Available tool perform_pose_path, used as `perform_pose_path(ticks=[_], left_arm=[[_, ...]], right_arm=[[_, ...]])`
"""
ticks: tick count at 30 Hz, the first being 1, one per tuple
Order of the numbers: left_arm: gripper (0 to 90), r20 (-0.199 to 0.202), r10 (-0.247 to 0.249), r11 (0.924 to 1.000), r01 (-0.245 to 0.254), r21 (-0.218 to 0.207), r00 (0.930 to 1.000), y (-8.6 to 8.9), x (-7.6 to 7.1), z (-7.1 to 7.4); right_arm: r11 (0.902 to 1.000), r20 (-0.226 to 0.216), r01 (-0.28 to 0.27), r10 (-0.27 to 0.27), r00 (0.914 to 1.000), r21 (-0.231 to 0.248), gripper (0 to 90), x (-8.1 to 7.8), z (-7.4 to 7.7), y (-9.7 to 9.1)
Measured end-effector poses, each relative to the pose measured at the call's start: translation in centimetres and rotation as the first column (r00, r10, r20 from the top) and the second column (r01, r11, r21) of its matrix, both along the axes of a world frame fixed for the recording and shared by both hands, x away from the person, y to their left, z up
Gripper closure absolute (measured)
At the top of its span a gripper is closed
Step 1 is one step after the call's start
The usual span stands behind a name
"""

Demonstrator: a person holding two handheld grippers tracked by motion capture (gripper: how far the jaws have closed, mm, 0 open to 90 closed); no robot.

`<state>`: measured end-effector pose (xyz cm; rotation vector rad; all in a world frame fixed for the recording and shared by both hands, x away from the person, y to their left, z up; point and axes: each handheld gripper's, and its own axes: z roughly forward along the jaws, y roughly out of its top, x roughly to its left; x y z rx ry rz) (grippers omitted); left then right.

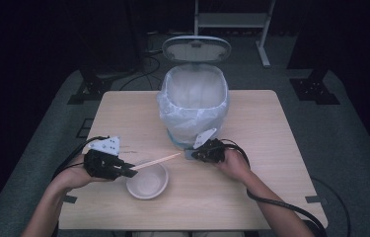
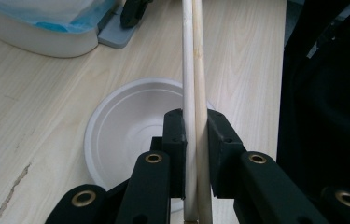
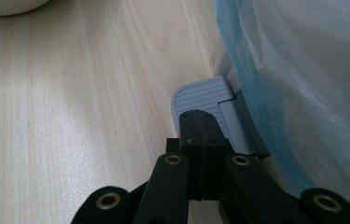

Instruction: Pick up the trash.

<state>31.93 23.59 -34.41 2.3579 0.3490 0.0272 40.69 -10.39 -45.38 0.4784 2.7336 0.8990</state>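
My left gripper is shut on a pair of wooden chopsticks, held just above a white bowl on the table. In the left gripper view the chopsticks run straight up between the pads, with the bowl underneath. A white pedal bin lined with a plastic bag stands with its lid up. My right gripper is shut, its tips pressed on the bin's grey pedal, with nothing between the jaws. The bag hangs to the right of it.
The pale wooden table has free room at the right and back left. Cables trail from both grippers off the table's front. Dark floor, stands and a white frame lie beyond the far edge.
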Motion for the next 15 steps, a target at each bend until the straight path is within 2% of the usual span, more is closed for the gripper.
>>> perform_pose_path(ticks=[3, 6, 10, 15], left_arm=[[79.5, -0.001, -0.001, 1.0000, 0.001, 0.002, 1.0000, 0.1, 0.2, 0.5], [79.6, 0.005, -0.003, 1.0000, 0.003, 0.004, 1.0000, 0.1, 0.2, 1.2], [79.5, 0.014, -0.008, 1.0000, 0.008, -0.004, 0.9999, 0.2, 0.2, 2.2], [79.5, 0.022, 0.002, 0.9999, -0.001, -0.010, 0.9998, 0.4, 0.1, 3.4]], right_arm=[[1.0000, -0.006, -0.009, 0.009, 0.9999, -0.001, 90.0, 0.0, 0.0, 0.0], [0.9997, 0.010, -0.022, 0.022, 0.9997, -0.012, 90.0, 0.1, 0.1, 0.1], [0.9998, -0.004, -0.019, 0.019, 0.9998, 0.000, 90.0, 0.1, 0.0, 0.0], [0.9997, 0.008, -0.023, 0.023, 0.9997, -0.003, 90.0, 0.2, 0.0, 0.0]])
